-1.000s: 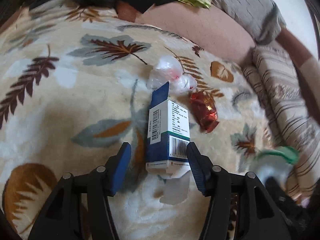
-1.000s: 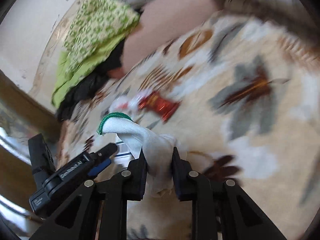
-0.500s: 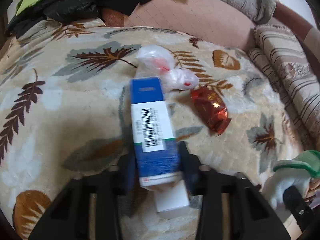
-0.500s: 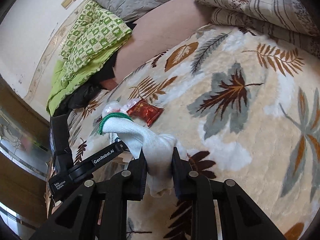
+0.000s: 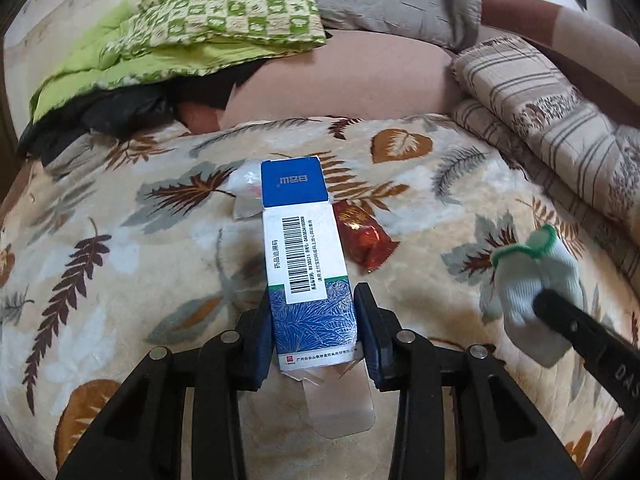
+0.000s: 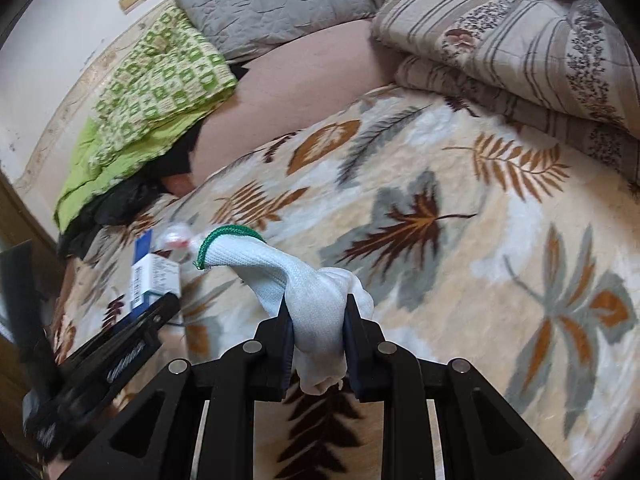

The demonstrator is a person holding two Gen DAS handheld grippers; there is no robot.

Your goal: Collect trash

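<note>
At the lower centre of the left wrist view: the left gripper (image 5: 314,326), black-armed with blue pads, pinching a long blue-and-white cardboard medicine box (image 5: 306,262) by its lower blue end. The box runs up the frame from the jaws, barcode face showing, blue end flap open at the top, a pale flap hanging out below. Just right of the box, on the bedding: a crumpled red foil wrapper (image 5: 362,236). At the box's upper left, partly hidden behind the flap: a scrap of clear crumpled plastic (image 5: 244,190). All lie over a cream plush blanket printed with brown and grey leaves (image 5: 120,248). Right edge, middle: a white knit glove with a green cuff (image 5: 528,284), held by a black gripper arm entering from the lower right. Upper left: a green checked quilt (image 5: 224,12). Upper centre: a grey quilted cover (image 5: 392,0). Right: a folded striped beige blanket (image 5: 560,128).

At the lower centre of the right wrist view: the right gripper (image 6: 316,344), black, its jaws pressed on the white glove (image 6: 304,292), whose green cuff points up and left. Left of the cuff: the medicine box (image 6: 152,280), held by the left gripper (image 6: 136,336) entering from the lower left; the clear plastic (image 6: 176,238) beyond it. The leaf blanket (image 6: 460,240) fills the centre and right; the green quilt (image 6: 160,92) sits upper left, the striped blanket (image 6: 520,52) upper right.
</note>
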